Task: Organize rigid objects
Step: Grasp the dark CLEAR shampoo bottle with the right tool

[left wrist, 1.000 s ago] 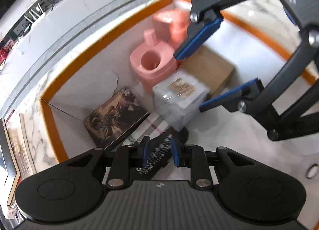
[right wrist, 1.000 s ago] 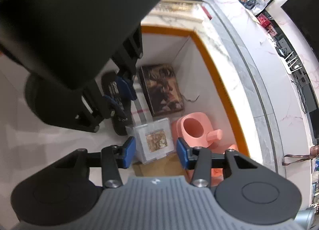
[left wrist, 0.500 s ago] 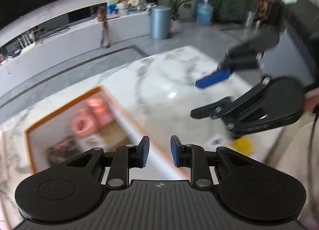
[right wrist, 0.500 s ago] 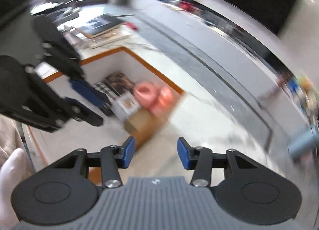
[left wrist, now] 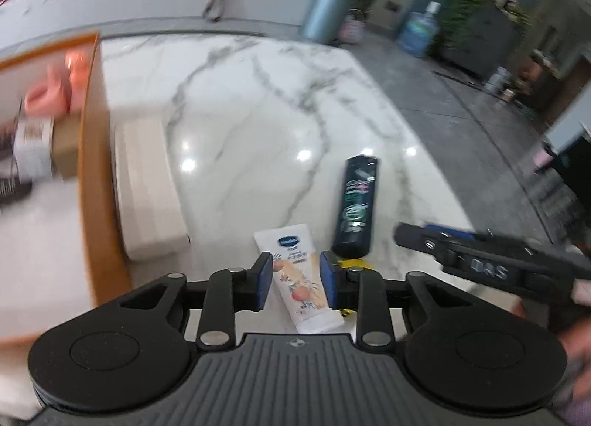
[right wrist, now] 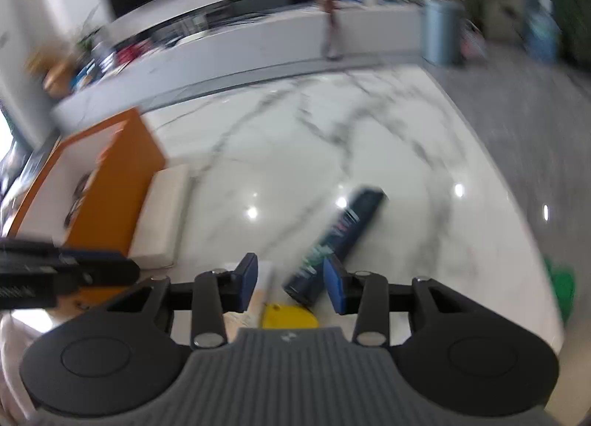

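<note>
On the marble table lie a white cream tube [left wrist: 301, 274], a dark bottle [left wrist: 356, 206] and a small yellow object [right wrist: 290, 315]. My left gripper [left wrist: 296, 280] is open, its fingers on either side of the tube above it; touching cannot be told. My right gripper [right wrist: 290, 282] is open above the bottle's [right wrist: 334, 241] near end and the yellow object. The orange-rimmed box [left wrist: 90, 152] at the left holds pink cups [left wrist: 55, 88], a clear case [left wrist: 31, 147] and a brown box. The right gripper also shows in the left wrist view [left wrist: 436, 235].
A white flat block [left wrist: 147, 189] lies against the orange box's outer wall. The table edge runs to the right, with grey floor beyond. A counter, a bin [left wrist: 325, 14] and plants stand in the background. Something green [right wrist: 561, 285] sits off the table's right edge.
Both grippers have left the orange box and swung right over the open table. The left gripper has let go of the dark object. Both views are motion-blurred.
</note>
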Demonstrator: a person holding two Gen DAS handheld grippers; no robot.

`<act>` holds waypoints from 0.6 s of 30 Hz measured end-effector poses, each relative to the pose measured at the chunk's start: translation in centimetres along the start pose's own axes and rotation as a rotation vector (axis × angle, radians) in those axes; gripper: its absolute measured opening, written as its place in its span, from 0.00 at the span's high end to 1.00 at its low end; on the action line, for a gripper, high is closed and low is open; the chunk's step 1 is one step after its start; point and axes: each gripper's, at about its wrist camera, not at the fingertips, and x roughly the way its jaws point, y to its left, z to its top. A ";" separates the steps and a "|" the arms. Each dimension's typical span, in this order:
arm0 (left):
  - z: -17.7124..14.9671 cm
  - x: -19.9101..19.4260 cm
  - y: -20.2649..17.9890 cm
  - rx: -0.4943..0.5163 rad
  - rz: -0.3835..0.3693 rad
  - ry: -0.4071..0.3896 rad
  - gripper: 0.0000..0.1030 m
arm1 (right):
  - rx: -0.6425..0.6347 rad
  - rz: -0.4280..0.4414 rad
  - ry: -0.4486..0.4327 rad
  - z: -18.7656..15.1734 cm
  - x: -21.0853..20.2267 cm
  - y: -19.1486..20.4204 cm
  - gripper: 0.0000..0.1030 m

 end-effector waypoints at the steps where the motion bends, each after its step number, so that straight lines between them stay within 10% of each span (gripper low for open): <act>1: -0.3 0.6 0.0 -0.021 0.020 -0.004 0.64 | 0.032 -0.004 -0.001 -0.5 0.3 -0.6 0.60; 8: 0.8 1.0 -0.4 -0.018 0.196 -0.047 0.62 | 0.179 -0.020 0.023 0.8 3.5 -2.9 0.58; 18: 8.3 6.7 0.0 0.223 0.622 0.130 0.49 | 0.236 -0.073 0.139 4.2 10.6 -3.3 0.56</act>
